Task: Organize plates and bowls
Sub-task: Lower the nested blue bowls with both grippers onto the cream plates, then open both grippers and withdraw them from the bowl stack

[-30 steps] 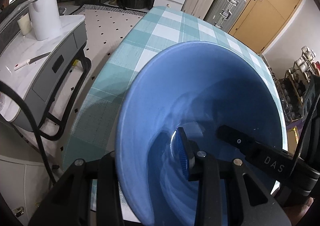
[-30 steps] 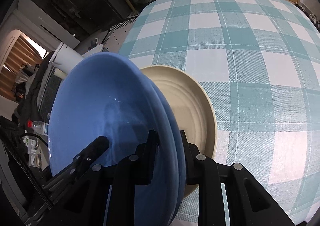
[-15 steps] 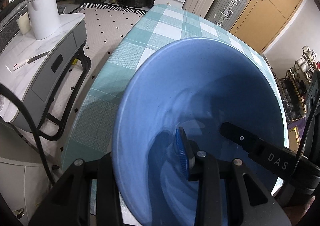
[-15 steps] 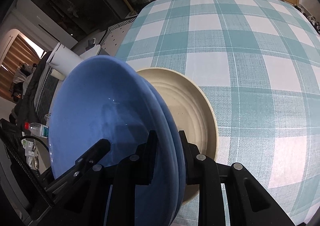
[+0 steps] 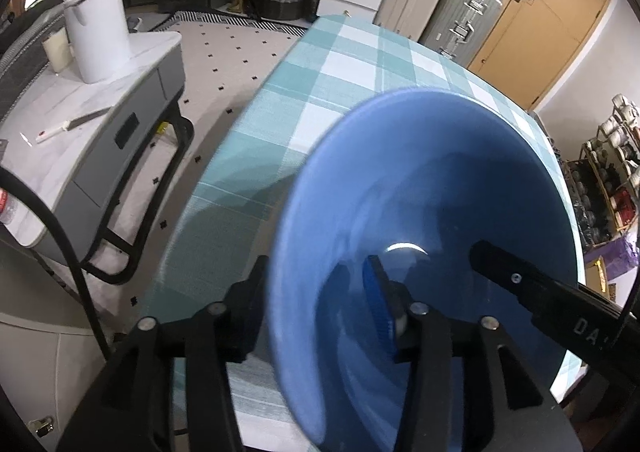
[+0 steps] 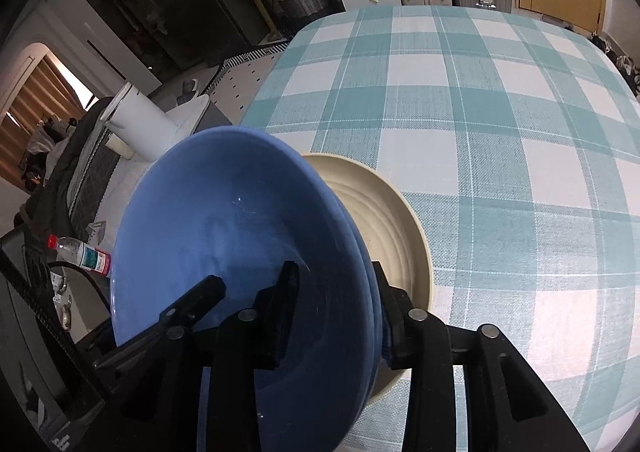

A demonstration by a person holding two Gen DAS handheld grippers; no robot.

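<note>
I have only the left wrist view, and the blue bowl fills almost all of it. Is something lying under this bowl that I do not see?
Observer: Yes. In the right wrist view a beige plate lies on the checked tablecloth, partly hidden under the blue bowl.
Operator: And is it only one blue bowl there?
Observer: It seems not. A second blue rim shows just below the first, so two blue bowls look nested.

Left gripper jaws opening, right gripper jaws opening, both angled downward
</note>
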